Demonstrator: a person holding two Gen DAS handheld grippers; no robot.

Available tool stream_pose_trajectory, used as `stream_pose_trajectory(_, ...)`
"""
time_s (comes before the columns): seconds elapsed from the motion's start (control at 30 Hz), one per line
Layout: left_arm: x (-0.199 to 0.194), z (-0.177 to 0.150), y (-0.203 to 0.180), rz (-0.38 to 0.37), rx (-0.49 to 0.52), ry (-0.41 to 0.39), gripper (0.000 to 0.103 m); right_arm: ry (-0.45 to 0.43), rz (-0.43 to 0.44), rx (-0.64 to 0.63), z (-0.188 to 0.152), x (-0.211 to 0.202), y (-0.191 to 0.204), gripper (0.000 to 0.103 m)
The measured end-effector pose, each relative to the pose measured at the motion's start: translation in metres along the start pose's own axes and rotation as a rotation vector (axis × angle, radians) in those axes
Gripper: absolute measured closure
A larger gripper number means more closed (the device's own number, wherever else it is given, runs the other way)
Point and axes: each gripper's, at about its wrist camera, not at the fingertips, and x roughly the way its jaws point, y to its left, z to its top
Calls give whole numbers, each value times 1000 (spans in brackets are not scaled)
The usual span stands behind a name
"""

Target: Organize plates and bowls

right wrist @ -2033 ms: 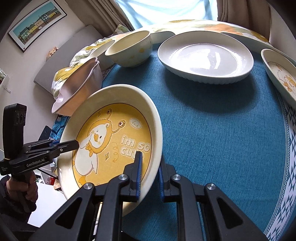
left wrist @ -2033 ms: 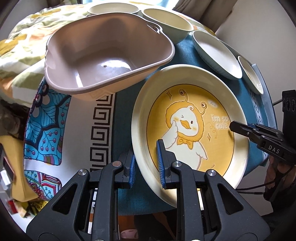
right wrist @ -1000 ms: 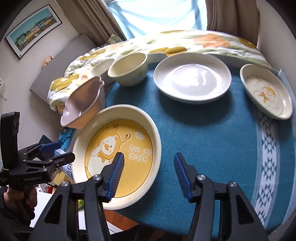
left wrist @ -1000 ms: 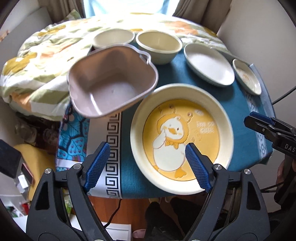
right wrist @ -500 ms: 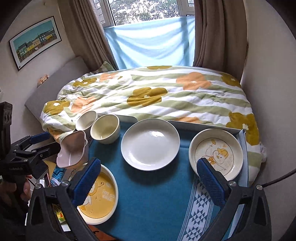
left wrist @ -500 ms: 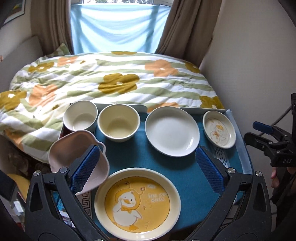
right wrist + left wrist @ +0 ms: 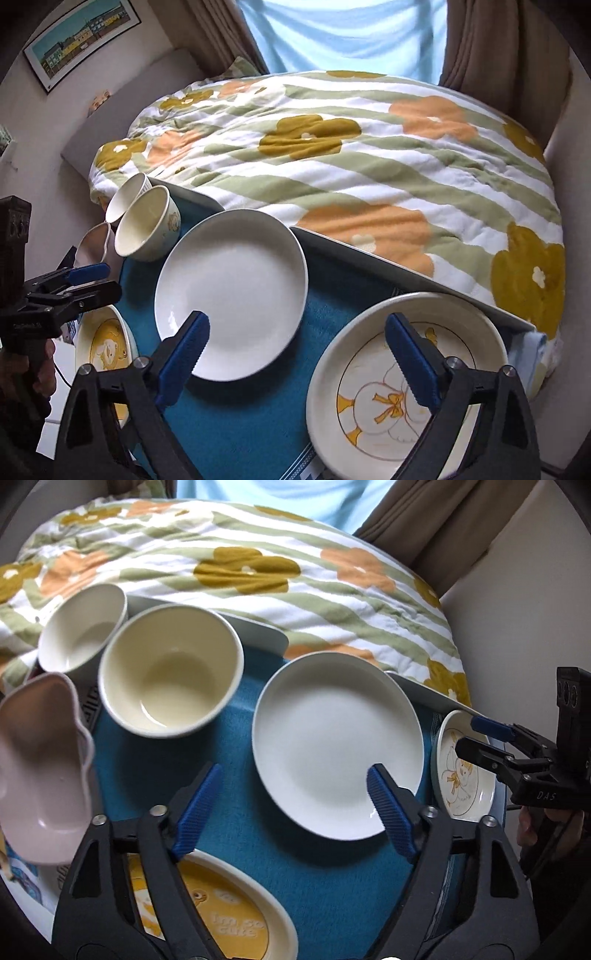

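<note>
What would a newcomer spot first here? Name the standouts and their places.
The plain white plate sits mid-cloth on the teal tablecloth, with the floral quilt filling the background behind it. Both tongs, left and right, are open and hold nothing; the right one hangs over the small duck plate.

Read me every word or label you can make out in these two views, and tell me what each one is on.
"I'm so cute", partly blurred: on the yellow duck plate at the near table edge.
"DAS": on the body of the right tool, seen from the left wrist view.
Lettering on the left tool body, in the right wrist view: too blurred to read.
Nothing else carries readable text.
</note>
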Motion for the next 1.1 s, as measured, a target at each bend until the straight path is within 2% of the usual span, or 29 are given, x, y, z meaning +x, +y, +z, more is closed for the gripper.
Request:
stream_pose_trajectory(0.03, 11, -1, 0, 5, -8, 20, 39, 21, 19, -11, 3, 10, -3, 28)
stream_pose_trajectory(0.13, 33, -3, 1, -4, -36, 58, 46, 78, 27, -64, 7, 34, -5, 43)
stream_pose_trajectory(0.23, 48, -6, 5, 0, -63, 83, 56, 106, 45, -95, 11, 50, -9, 49)
stream_pose_trajectory(0.3, 57, -6, 8, 7, -81, 100, 58, 116, 56, -111, 13, 57, -10, 53)
stream_pose_trajectory(0.37, 63, -7, 9, 13, -85, 109, 62, 125, 71, -121, 14, 63, -11, 59)
stream_pose_trajectory(0.43, 67, -8, 10, 15, -89, 116, 70, 136, 87, -129, 13, 68, -11, 70)
stream_pose_trajectory(0.6, 65, -7, 15, 45, -97, 96, 84, 135, 88, -149, 10, 72, -10, 85)
stream_pose_trajectory(0.83, 63, -7, 16, 63, -104, 79, 84, 116, 106, -151, 9, 71, -12, 86)
stream_pose_trajectory(1.1, 51, -4, 8, 107, -61, 55, 84, 97, 122, -156, 4, 62, -7, 86)
